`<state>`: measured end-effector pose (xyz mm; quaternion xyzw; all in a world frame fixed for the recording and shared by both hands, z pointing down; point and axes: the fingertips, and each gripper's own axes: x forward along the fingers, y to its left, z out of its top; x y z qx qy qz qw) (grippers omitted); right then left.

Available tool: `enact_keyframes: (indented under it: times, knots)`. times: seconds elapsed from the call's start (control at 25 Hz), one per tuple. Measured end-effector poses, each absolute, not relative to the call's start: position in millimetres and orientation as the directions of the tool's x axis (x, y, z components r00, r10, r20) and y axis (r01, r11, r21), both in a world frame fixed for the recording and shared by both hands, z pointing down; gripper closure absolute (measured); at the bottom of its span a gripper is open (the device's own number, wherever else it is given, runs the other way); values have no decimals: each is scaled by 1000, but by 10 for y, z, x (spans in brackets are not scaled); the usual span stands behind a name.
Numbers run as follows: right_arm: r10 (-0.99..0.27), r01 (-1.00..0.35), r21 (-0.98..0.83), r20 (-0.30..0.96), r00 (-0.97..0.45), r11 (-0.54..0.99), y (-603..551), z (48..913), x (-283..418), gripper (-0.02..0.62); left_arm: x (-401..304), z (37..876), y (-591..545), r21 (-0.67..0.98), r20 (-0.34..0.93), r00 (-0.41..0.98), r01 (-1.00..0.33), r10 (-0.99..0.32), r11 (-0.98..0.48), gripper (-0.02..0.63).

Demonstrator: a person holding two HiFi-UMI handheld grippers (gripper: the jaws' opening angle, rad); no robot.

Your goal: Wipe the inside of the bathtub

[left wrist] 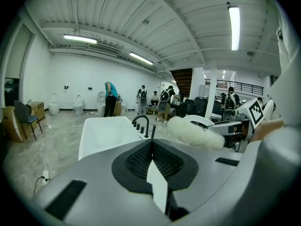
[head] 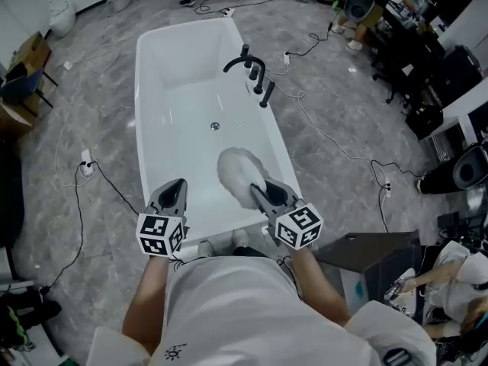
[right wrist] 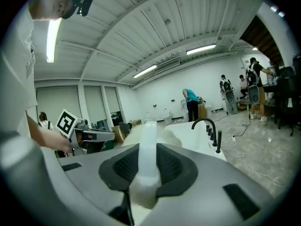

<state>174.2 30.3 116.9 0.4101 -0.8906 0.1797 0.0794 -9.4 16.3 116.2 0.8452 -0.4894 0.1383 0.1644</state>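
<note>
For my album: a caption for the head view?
Right hand-held gripper holds a duster over the tub; left one empty.

The bathtub (head: 164,105) runs straight away from the person, with the drain (head: 215,126) in its floor at mid-length and the faucet (head: 248,65) on the right rim beyond. At the near end, the duster (head: 239,175) is inside, right of centre, with the right gripper (head: 259,191) just behind it. The left gripper (head: 175,185) is over the near-left corner (a power strip (head: 86,164) lies on the floor further left).
</note>
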Motion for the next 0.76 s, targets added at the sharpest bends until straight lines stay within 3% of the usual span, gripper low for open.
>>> enact_keyframes:
  times: [0.76]
  knots:
    - [-724,-776,-213,278,-631,594,404,1018,1677,494,-76,1095,191,182,360,511,-859,-780,-479,594]
